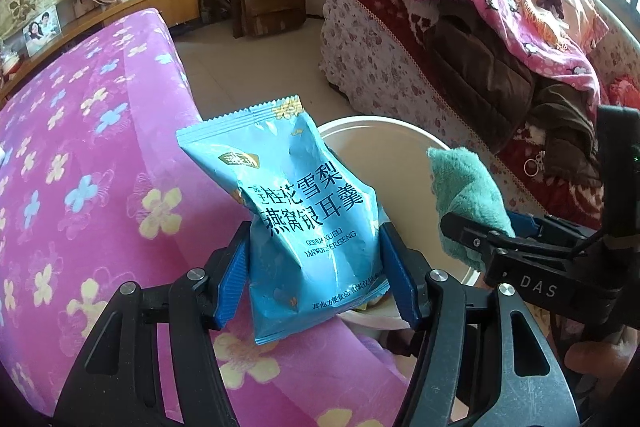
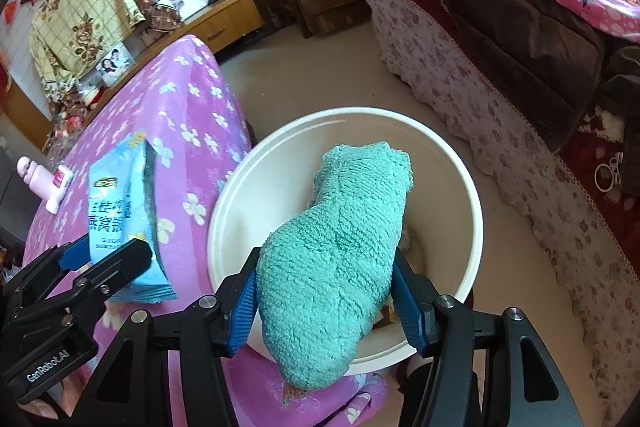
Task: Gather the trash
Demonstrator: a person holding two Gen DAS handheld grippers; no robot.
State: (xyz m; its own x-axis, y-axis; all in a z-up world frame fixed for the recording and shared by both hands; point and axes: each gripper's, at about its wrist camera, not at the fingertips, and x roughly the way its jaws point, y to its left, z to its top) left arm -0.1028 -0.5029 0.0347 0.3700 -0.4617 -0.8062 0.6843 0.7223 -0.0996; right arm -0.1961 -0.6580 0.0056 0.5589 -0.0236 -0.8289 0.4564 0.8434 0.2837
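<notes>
A: What is the left gripper [image 1: 314, 277] doing?

B: It is clenching the blue snack packet [image 1: 298, 219], lifting it beside the pink flowered cover [image 1: 88, 163], at the near edge of the white bin [image 2: 460, 183].

A: And the right gripper [image 2: 325, 301]?

B: It is gripping the green cloth [image 2: 344, 247] over the bin (some scraps seem to be lying inside already).

A: So which step?

B: Dropping, I judge. Next, the packet is needing to travel over the rim before the jaws part.
</notes>
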